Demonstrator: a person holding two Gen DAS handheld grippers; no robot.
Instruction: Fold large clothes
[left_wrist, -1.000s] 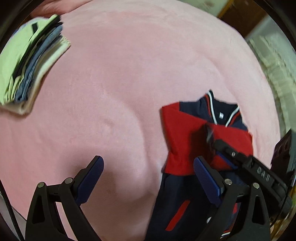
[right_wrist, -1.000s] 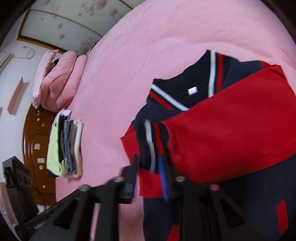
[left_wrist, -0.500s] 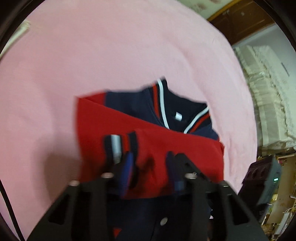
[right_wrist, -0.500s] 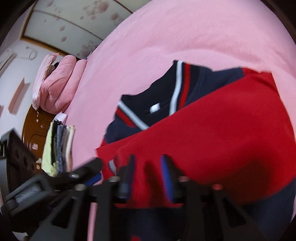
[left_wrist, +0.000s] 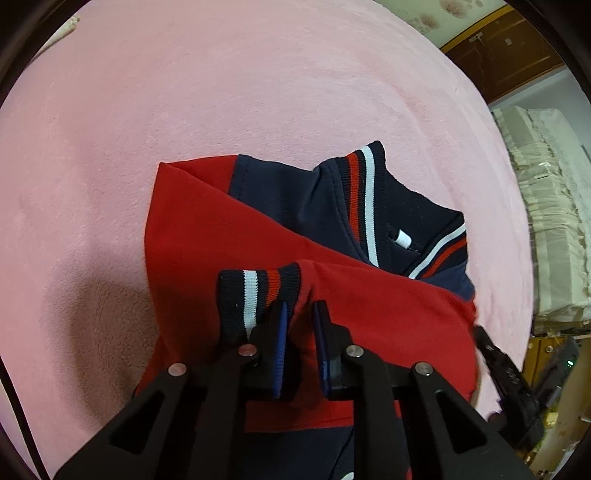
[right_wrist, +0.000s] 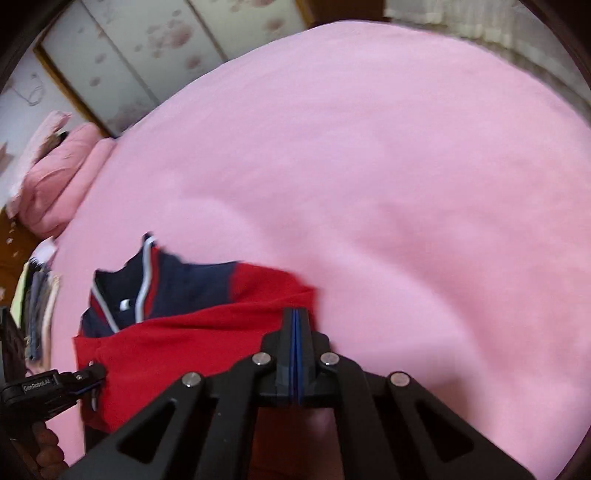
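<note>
A red and navy jacket (left_wrist: 229, 236) lies on the pink bed, collar away from me, with one red sleeve folded across its chest. My left gripper (left_wrist: 301, 310) is shut on that red sleeve (left_wrist: 369, 306) just beside its striped cuff (left_wrist: 255, 291). The jacket also shows in the right wrist view (right_wrist: 207, 332). My right gripper (right_wrist: 295, 314) has its jaws pressed together at the jacket's right red edge; whether cloth is between them is hidden. The left gripper (right_wrist: 88, 373) shows at the lower left of that view.
The pink bedspread (right_wrist: 369, 166) stretches wide beyond the jacket. A stack of folded clothes (right_wrist: 37, 306) and pink pillows (right_wrist: 55, 170) lie at the far left. White bedding (left_wrist: 546, 221) and a wooden door (left_wrist: 506, 51) stand past the bed's right edge.
My left gripper moved over to the jacket and closed on the folded red sleeve near the cuff. My right gripper let go there, swung to the jacket's right edge and closed.
</note>
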